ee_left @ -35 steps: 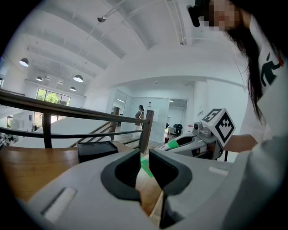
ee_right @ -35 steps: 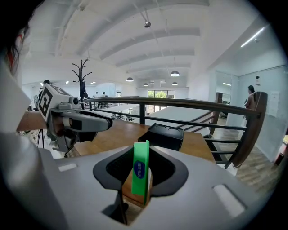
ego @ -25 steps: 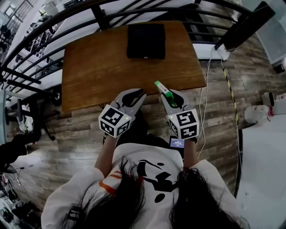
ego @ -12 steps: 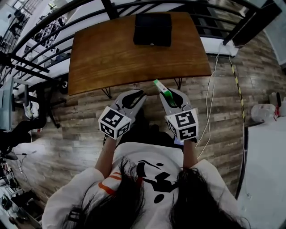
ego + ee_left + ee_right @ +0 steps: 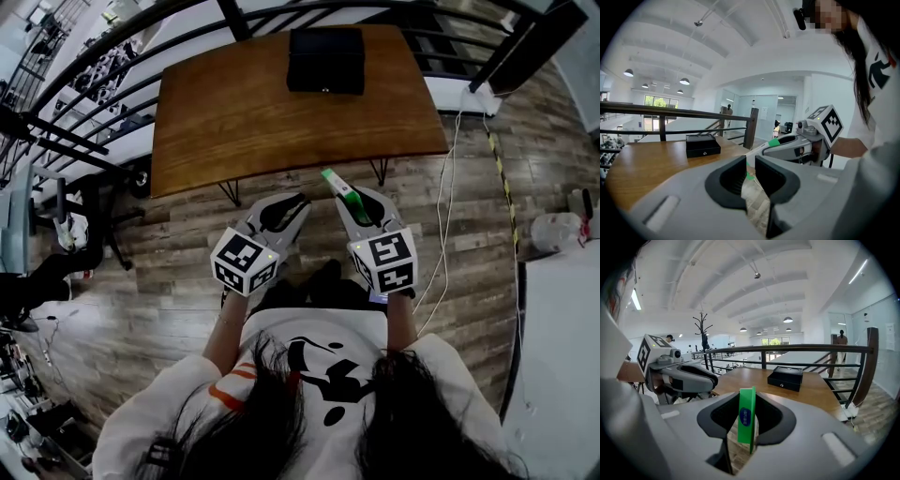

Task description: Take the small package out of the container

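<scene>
A small green package (image 5: pixel 334 182) sticks out from between the jaws of my right gripper (image 5: pixel 348 198), which is shut on it; in the right gripper view the package (image 5: pixel 746 418) stands upright between the pads. My left gripper (image 5: pixel 298 201) is beside it, shut, with nothing between its jaws (image 5: pixel 750 171). Both are held over the wooden floor, short of the brown table (image 5: pixel 244 122). The black container (image 5: pixel 325 60) is a closed box at the table's far edge, also seen as the box (image 5: pixel 785 378) in the right gripper view and well beyond both grippers.
A black metal railing (image 5: pixel 112 70) curves behind the table. A white power strip (image 5: pixel 466 97) and a cable (image 5: pixel 441 234) lie on the floor to the right. A white table (image 5: pixel 562 356) stands at the far right, a chair (image 5: pixel 66 225) at the left.
The table and the black box have drawn away toward the top of the head view as the person stepped back. Both grippers keep their pose, the right still holding the green package.
</scene>
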The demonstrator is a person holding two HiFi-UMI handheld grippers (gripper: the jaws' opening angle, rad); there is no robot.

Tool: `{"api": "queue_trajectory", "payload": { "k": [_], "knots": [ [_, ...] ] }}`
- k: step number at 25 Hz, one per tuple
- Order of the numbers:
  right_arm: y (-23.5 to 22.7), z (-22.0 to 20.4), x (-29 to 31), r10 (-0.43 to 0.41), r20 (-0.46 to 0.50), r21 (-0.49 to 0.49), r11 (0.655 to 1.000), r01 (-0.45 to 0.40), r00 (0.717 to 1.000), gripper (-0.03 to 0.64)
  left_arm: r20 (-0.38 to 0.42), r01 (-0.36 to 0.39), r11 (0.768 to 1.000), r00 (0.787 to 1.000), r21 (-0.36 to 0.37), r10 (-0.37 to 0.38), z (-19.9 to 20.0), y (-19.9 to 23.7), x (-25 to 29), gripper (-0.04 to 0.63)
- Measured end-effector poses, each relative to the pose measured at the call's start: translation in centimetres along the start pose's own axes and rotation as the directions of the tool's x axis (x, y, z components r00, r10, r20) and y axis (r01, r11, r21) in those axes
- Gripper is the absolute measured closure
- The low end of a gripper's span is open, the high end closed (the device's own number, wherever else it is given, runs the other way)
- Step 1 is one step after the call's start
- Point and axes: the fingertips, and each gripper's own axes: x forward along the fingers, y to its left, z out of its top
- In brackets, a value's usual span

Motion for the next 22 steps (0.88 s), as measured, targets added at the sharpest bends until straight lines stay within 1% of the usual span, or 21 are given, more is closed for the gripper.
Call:
{"api": "queue_trajectory", "payload": {
  "k": [8, 15, 22],
  "knots": [
    [5.6, 0.2, 1.3, -0.005, -0.004, 0.017, 1.000, 0.005, 1.000, 0.494, 0.019, -0.011, 1.000, 1.000, -0.005, 0.011, -1.4, 1.9, -6.1, 0.561],
    [11.3, 0.2, 1.3, -0.023, -0.013, 0.018, 1.000, 0.023, 1.000, 0.494, 0.037, 0.016, 1.000, 0.999, -0.006, -0.016, -2.5, 2.6, -10.7, 0.561],
    [16.1, -0.8, 0.2, -0.059, -0.021, 0.024, 0.998, 0.059, 0.998, 0.494, 0.047, 0.058, 0.998, 0.997, -0.001, -0.058, -4.0, 2.0, -14.9, 0.561]
  ]
}}
